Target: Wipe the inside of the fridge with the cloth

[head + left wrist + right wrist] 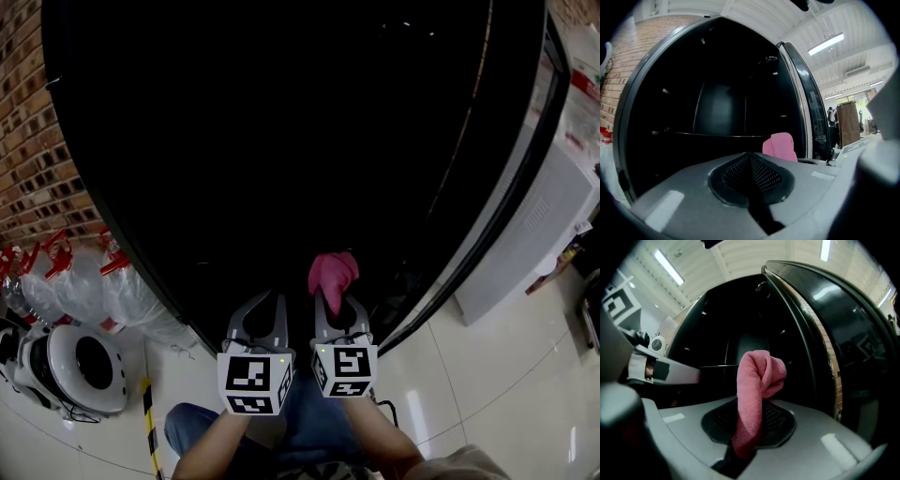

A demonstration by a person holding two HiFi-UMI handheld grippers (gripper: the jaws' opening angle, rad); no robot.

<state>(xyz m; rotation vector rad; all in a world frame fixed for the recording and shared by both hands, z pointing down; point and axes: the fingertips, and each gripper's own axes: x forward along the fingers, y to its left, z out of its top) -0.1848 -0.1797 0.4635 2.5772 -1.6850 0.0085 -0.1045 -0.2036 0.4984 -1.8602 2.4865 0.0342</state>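
A black fridge (281,141) stands open, its inside dark; a shelf (717,135) runs across it in the left gripper view. My right gripper (335,298) is shut on a pink cloth (333,272), which bunches up above its tips at the fridge's lower opening. The same cloth (757,390) stands folded between the right gripper's pads (780,420). My left gripper (263,302) hangs just left of it, shut with nothing in it. From the left gripper view the pink cloth (779,146) shows to the right, over the closed left gripper (750,176).
The fridge door (511,187) hangs open to the right. A brick wall (37,169) and clear plastic bags (103,291) are on the left, with a white round appliance (80,366) on the tiled floor. A white cabinet (553,225) stands at right.
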